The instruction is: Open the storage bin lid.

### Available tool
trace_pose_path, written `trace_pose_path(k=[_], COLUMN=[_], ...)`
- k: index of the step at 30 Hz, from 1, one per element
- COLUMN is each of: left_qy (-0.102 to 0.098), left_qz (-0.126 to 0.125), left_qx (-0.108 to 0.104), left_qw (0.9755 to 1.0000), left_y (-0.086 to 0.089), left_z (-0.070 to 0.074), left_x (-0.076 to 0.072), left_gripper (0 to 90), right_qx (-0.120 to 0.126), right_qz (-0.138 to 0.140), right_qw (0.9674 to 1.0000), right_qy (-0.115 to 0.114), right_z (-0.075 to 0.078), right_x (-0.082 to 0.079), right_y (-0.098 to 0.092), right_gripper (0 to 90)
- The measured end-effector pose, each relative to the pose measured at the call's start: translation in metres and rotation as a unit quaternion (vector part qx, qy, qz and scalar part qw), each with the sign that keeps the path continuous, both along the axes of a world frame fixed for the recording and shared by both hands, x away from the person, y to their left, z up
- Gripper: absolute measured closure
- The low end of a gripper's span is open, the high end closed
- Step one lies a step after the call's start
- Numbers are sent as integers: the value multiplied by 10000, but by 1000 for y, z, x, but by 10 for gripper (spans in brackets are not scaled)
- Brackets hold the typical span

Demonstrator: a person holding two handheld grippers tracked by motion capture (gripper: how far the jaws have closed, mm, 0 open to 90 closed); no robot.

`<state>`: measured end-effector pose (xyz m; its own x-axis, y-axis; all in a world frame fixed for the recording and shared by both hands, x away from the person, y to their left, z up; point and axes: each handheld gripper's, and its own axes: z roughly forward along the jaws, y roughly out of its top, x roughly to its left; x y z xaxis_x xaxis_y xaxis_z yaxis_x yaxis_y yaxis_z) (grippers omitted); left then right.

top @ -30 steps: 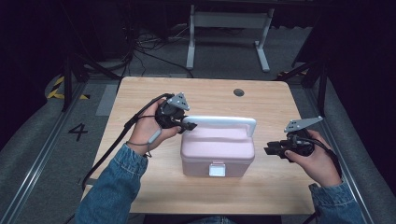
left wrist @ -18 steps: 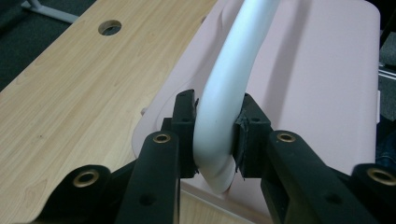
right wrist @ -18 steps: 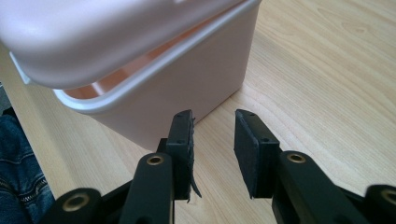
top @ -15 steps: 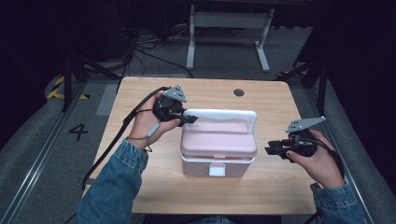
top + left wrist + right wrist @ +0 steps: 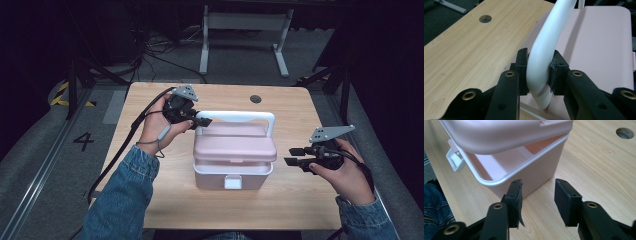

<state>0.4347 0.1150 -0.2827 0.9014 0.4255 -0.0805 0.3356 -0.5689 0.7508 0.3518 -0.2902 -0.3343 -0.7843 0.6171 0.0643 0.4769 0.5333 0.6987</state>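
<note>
1. At the table's middle, my left gripper pinches the white handle of the pink box, lid lifted ajar.
2. Right of it, my right gripper has just been opening, nothing between its jaws.

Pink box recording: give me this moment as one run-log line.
left tool: shut on white handle | lid: lifted ajar | right tool: jaws just opening, nothing between, beside pink box | table

A wooden table with a round hole; metal stand behind.
</note>
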Motion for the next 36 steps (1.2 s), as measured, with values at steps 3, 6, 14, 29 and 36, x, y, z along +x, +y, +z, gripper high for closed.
trace_pose_path(k=[3, 6, 14, 29, 36], left_qy=[33, 38, 119, 307, 314], left_qz=[84, 81, 150, 326, 384], left_qx=[-95, -90, -326, -424, -414], left_qw=[9999, 9999, 9993, 9981, 9979], left_y=[0, 0, 2, 1, 0], left_z=[1, 2, 3, 6, 6], left_x=[2, 5, 14, 29, 33], left_gripper=[733, 730, 727, 716, 711], right_qx=[-14, -22, -41, -104, -30], right_qz=[13, 19, 118, 272, 343], right_qw=[10000, 9999, 9994, 9971, 9955], right_qy=[-95, -149, -329, -703, -887], right_z=[3, 5, 17, 31, 36], right_x=[-2, -3, -5, -1, 4], right_y=[1, 2, 11, 24, 35], right_gripper=[574, 564, 559, 476, 452])
